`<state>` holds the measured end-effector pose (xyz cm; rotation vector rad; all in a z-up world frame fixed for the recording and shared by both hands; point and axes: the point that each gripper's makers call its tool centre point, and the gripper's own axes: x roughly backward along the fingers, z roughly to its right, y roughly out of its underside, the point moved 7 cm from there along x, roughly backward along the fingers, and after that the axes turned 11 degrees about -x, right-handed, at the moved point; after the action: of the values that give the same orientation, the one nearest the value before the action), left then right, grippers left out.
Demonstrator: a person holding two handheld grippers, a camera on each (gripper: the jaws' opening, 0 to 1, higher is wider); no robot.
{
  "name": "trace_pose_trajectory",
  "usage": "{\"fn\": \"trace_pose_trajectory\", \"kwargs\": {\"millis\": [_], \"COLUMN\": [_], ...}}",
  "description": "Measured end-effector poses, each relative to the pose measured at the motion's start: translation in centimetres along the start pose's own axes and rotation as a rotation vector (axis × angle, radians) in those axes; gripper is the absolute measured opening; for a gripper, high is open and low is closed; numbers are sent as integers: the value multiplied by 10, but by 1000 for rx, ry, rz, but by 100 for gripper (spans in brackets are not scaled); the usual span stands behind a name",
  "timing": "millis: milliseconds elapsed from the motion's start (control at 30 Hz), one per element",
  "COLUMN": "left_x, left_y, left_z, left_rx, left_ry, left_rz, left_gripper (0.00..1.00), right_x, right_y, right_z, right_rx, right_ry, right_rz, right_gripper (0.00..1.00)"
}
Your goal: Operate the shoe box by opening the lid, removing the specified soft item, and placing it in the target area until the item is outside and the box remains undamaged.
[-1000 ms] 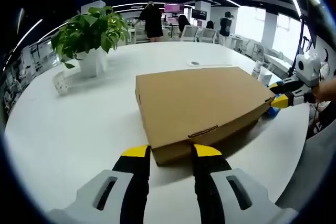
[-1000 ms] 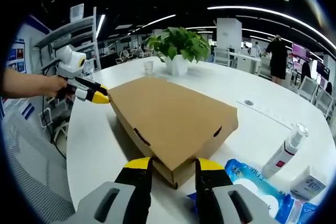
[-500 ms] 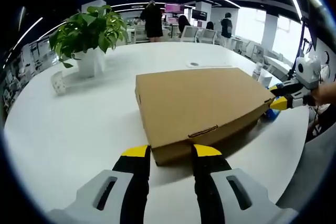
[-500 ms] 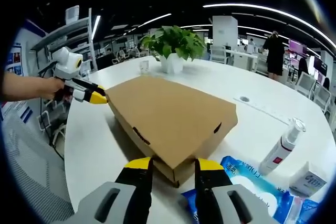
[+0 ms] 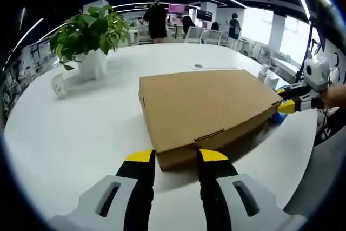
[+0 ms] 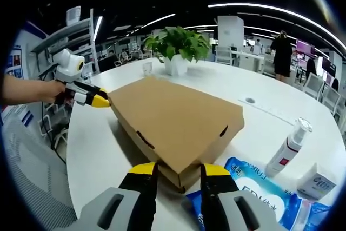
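Here the closed shoe box [image 5: 208, 106] has corners between both grippers' spread fingers [image 5: 141, 158] (lid down).

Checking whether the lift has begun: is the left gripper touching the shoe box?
Cannot tell. In the left gripper view the left gripper straddles the shoe box corner, but no clear contact or gap shows.

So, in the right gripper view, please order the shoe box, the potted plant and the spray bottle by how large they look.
1. shoe box
2. potted plant
3. spray bottle

The plant stands farther away, so its true size against the bottle is unsure.
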<state>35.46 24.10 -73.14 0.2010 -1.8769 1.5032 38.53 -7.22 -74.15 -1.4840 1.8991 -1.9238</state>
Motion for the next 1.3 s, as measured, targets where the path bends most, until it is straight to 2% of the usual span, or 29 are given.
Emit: {"fn": "trace_pose_trajectory", "kwargs": {"millis": [167,567,667,1000,1300], "left_x": [-1,1,5,24,56], "left_y": [-1,-2,-2,-1,-9], "left_z": [0,-1,-2,6,18], "left_rx": [-31,-32,-26,-24,-30], "left_ry": [-1,7,-1,-11,-16], "left_rz": [-17,-20,-27,-31,4], "left_gripper": [31,32,33,45,52], "right_x": [0,3,10,39,86], "right_y": [0,1,-3,-5,7], "right_z": [-1,-1,0,8,26], "right_rx": [-16,-29,-27,-40,-63], "right_ry": [3,21,39,97,187], "right_rz": [2,3,30,71,107], "right_gripper": [28,30,31,40,48]}}
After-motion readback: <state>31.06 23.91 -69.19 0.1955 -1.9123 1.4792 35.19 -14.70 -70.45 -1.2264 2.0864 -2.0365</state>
